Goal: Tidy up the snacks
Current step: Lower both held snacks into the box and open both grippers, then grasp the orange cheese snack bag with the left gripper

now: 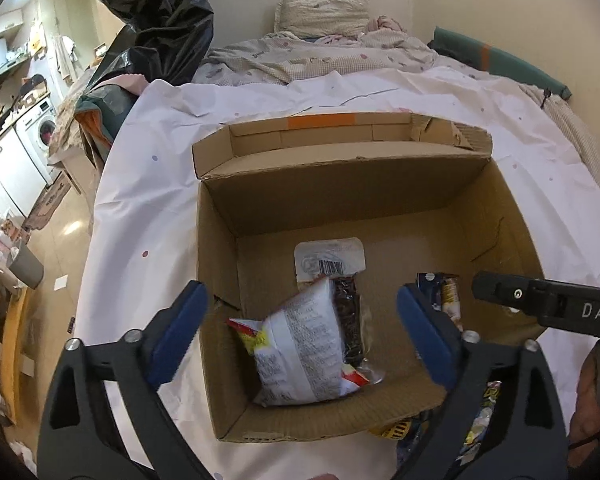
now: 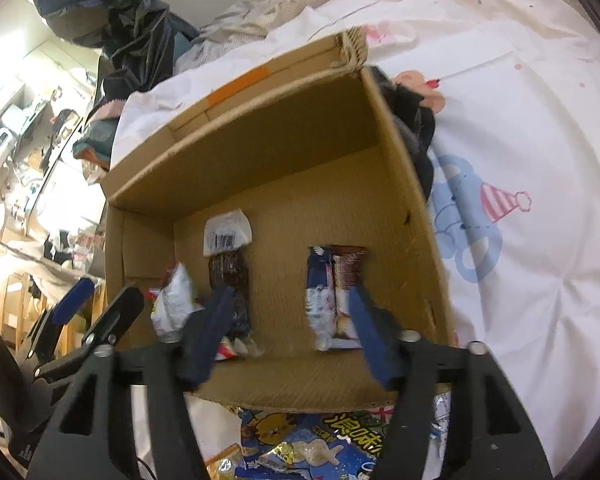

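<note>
Both drops into the box look just made, so the step in hand is the release. The next move, by my reading, is to lift clear of the rim and fetch another pack from the pile at the bottom of the right view.

In the left view the left gripper stands wide over the box's near wall, lower centre of the frame. Nothing is between its blue pads, and the white bag lies loose below them, leaning on the dark bar with its barcode label.

In the right view the right gripper is part open, lower centre. The blue-and-brown pack lies on the floor just inside its right pad, seemingly unpressed.
</note>
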The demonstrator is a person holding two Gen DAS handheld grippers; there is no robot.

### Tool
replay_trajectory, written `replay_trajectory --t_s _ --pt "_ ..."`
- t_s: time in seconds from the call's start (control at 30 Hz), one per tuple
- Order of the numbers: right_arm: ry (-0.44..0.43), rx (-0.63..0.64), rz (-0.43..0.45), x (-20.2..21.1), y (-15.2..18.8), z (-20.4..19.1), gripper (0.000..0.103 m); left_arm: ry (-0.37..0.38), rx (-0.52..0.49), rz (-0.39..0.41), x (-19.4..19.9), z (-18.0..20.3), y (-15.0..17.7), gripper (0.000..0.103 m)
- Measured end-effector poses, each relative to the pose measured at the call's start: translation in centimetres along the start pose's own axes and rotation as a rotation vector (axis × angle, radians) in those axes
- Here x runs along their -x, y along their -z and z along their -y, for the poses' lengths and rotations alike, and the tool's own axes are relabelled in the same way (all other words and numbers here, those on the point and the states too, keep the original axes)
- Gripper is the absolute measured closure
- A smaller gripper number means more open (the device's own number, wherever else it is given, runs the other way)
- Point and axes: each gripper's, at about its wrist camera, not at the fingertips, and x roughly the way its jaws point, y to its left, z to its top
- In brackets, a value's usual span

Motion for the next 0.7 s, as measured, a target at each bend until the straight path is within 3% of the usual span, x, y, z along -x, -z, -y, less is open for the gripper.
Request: replay_trajectory --t_s 0.33,0.57,0.7 --pt "-0.021 -0.017 0.037 1.7 -0.5 0.2 0.036 0.03 0.039 0.018 0.8 -0.7 -0.1 0.008" --pt "-0.068 0.018 0.114 4.8 0.1 -1.5 0.036 0.023 0.103 0.041 3.6 -2.2 0.6 0.008" --pt "-0.087 0.012 0.131 6.5 1.2 -1.9 0.036 0.006 0.085 0.065 5.6 -2.7 1.2 0.008"
